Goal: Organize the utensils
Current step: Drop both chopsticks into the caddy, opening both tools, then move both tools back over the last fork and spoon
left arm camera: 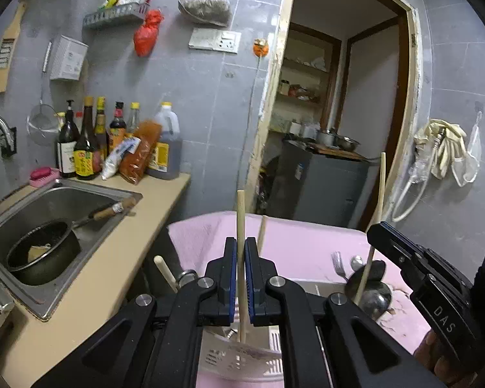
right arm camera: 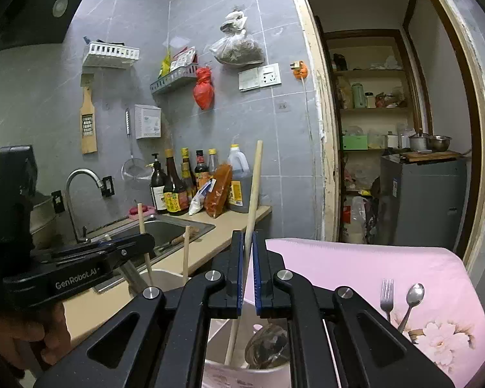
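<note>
Grey tiled wall (right arm camera: 229, 103) with wall shelves, a double socket (right arm camera: 259, 77) and hanging bags. Beige counter (left arm camera: 113, 252) holds a steel sink (left arm camera: 64, 200) and bottles. Open doorway (right arm camera: 388, 129) on the right leads into a storage room with wooden shelving.

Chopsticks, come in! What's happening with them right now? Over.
Left gripper shut on chopstick. Right gripper shut on wooden handle. Both over holder. Nothing blocking.

Chopstick (left arm camera: 241, 258) lower end behind left claw (left arm camera: 241, 278), holder (right arm camera: 242, 376) cut off

Pink flowered cloth (right arm camera: 404, 268), pale wooden sticks (left arm camera: 241, 226), grey tiles (left arm camera: 194, 97)
</note>
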Action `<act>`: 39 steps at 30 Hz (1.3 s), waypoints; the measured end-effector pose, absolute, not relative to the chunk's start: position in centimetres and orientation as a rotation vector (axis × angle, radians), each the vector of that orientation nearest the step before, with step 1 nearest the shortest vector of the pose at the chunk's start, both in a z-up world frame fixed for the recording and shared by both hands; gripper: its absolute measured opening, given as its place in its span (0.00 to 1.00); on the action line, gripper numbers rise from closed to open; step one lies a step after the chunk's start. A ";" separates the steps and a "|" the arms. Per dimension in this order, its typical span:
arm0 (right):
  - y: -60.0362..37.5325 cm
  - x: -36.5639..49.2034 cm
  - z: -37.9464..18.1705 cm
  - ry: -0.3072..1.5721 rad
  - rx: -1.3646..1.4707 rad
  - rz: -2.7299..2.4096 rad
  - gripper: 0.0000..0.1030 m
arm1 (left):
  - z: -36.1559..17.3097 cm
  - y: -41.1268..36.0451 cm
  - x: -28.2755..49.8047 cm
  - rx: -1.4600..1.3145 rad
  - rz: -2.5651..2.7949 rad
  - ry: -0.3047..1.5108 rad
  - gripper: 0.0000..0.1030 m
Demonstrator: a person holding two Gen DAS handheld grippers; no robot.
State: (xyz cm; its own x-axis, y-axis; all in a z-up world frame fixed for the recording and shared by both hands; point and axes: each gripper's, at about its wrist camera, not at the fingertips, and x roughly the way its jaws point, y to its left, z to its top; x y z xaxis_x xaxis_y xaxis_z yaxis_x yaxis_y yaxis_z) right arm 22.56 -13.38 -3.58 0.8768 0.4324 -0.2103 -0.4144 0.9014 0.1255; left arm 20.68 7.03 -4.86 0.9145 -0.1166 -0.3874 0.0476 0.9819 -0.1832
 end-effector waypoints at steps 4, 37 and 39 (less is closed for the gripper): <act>-13.7 22.2 -3.3 0.267 0.070 0.462 0.05 | -4.5 7.2 20.5 -0.204 -0.110 0.434 0.06; -24.0 21.2 1.0 0.267 0.135 0.278 0.78 | -0.4 0.3 20.3 -0.209 -0.049 0.337 0.90; -25.2 21.4 1.6 0.256 0.112 0.230 0.86 | 0.1 -1.0 20.3 -0.190 -0.025 0.312 0.98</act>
State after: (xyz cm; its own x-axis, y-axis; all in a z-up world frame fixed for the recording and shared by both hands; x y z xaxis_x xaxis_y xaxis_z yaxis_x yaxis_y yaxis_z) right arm 21.43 -25.16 1.64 0.9413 0.2396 -0.2377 -0.2112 0.9675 0.1387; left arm 20.34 -0.96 0.09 0.9517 -0.0535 -0.3024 -0.0051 0.9818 -0.1896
